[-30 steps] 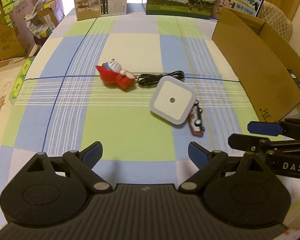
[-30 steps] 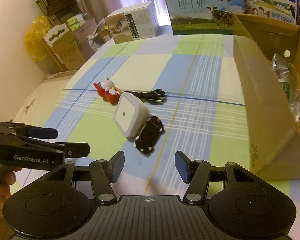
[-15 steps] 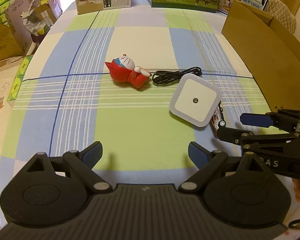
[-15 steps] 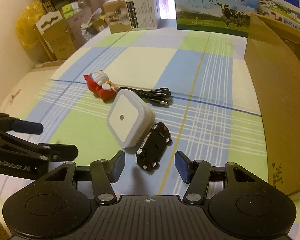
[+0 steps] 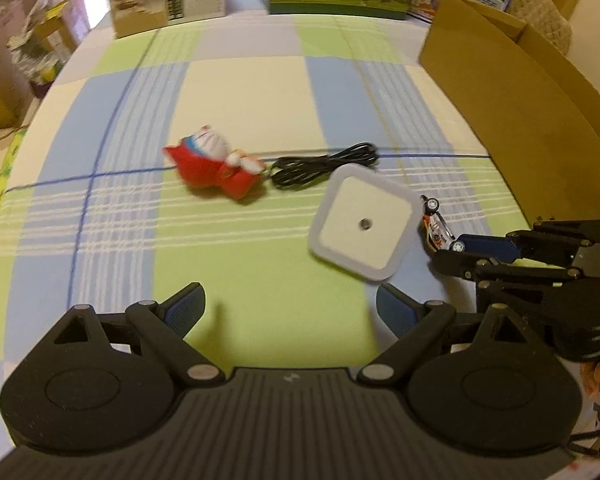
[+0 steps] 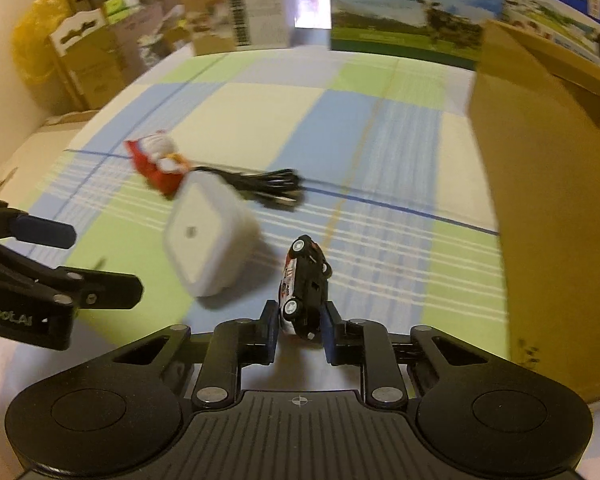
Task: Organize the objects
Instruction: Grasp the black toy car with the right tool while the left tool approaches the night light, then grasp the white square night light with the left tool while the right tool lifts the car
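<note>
on the checked cloth [image 5: 260,280], at its near right, we had the right gripper [image 6: 299,330] clenched on the toy car [image 6: 305,280]. its two blue pads pressed the car's flanks at the tail end, and the car lay tipped on its side with its wheels showing, nose pointing away toward the far edge. we could not tell whether the car had left the cloth or only rested there in our grip. the left gripper [image 5: 290,312] stood released, jaws wide and holding nothing, hovering at the near edge short of the white square night light [image 5: 362,226].

the night light sat just left of the car, close by but apart. farther off lay the coiled black cable [image 5: 324,166], and beside its left end the red and white cat figure [image 5: 214,164] on its side. the cardboard box [image 6: 548,184] stood open along the right side of the table.

we judged the step in hand to be the pick of the car, with the grasp made and the carry still to come. the next move, as we read it, called for a lift clear of the night light, a swing right over the box's near wall, and a release inside. the grip sat far back on the car, so the nose could droop if we moved fast.
</note>
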